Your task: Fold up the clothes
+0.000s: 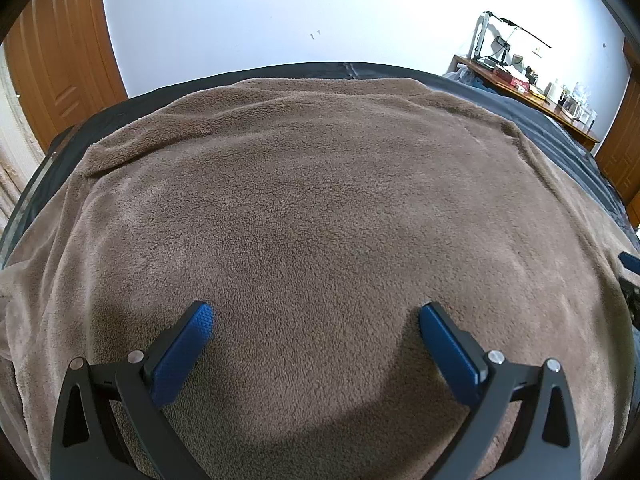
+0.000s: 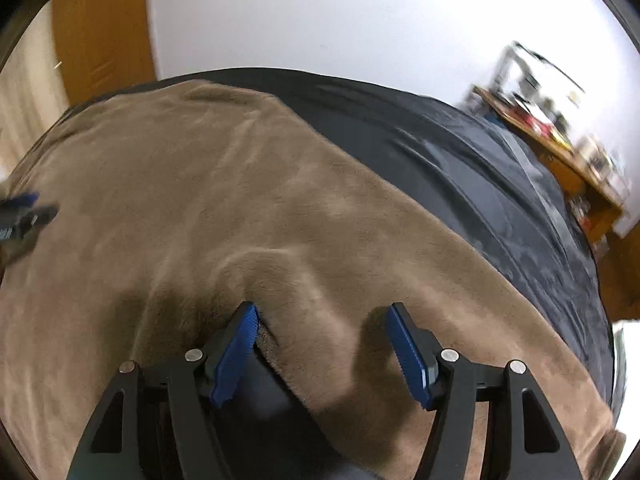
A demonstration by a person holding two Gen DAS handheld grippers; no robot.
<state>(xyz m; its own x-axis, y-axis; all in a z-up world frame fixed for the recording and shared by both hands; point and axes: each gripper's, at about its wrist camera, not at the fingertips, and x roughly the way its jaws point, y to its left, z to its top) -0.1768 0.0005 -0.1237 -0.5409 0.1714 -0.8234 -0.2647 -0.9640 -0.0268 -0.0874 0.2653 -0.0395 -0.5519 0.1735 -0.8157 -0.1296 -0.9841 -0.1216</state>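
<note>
Brown fleece garment (image 1: 320, 208) lies flat over most of the bed (image 2: 460, 168), open air above it everywhere. Raised fold (image 2: 256, 264) at 12 o'clock of right gripper (image 2: 320, 312), touching its left pad. Left gripper (image 2: 24, 216) sits at 9 o'clock, well apart. Cluttered bench (image 1: 532, 88) at 2 o'clock, beyond the bed. Door (image 1: 60, 60) at 10 o'clock.
</note>
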